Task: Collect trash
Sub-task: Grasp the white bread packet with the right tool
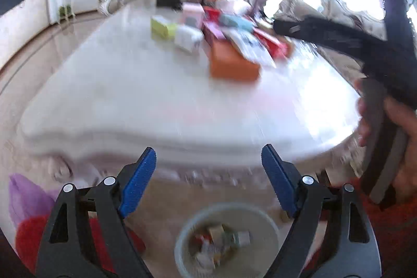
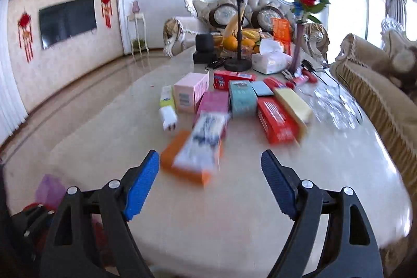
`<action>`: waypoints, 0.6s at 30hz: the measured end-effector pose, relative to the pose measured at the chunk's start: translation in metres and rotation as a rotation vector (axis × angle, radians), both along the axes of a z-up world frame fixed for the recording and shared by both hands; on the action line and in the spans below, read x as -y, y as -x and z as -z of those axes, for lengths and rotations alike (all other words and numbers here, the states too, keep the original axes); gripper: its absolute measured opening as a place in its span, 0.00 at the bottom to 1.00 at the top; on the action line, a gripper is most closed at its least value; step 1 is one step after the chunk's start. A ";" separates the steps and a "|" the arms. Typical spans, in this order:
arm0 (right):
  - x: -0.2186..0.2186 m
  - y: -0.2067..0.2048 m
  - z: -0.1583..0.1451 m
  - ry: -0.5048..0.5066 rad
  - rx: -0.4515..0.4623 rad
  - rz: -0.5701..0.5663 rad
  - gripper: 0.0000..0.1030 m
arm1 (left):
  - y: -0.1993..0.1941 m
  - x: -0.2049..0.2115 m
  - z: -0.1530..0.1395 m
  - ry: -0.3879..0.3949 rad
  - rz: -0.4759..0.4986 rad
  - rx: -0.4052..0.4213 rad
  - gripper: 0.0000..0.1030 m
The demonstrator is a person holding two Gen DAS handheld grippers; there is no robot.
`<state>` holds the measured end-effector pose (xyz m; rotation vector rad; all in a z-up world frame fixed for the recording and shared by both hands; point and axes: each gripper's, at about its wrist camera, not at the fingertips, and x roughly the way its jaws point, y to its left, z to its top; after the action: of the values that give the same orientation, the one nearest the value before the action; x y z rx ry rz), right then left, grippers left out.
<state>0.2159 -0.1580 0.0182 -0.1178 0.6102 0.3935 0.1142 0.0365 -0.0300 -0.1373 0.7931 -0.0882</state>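
Both the left gripper (image 1: 208, 181) and right gripper (image 2: 209, 183) have fingers open, empty; a hasty reach could scatter the boxes (image 2: 241, 98) mid-frame, off the desk (image 2: 234, 199).

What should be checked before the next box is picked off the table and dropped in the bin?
1. Left tool empty and open: ok.
2. Right tool empty and open: ok.
3. Bin on the floor by the table, with room left above the trash in it: ok.
4. Nearest target, the orange box with a white pack on top, unobstructed ahead of the right tool: ok.
5. Stack stable enough to grip as one: cannot tell, blurred.
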 end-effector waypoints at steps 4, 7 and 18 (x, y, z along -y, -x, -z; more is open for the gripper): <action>-0.018 -0.039 0.018 0.066 -0.053 0.023 0.74 | -0.029 -0.005 -0.006 -0.009 -0.030 0.047 0.78; -0.021 -0.052 0.029 0.105 -0.065 0.039 0.74 | -0.047 -0.004 -0.008 -0.024 -0.031 0.055 0.78; -0.006 -0.075 0.036 0.017 -0.205 -0.026 0.51 | -0.104 0.034 0.002 -0.076 0.064 0.034 0.78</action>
<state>0.2913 -0.1523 -0.0179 -0.1023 0.8148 0.4285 0.2182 0.0020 -0.0318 -0.0383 0.7663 -0.1203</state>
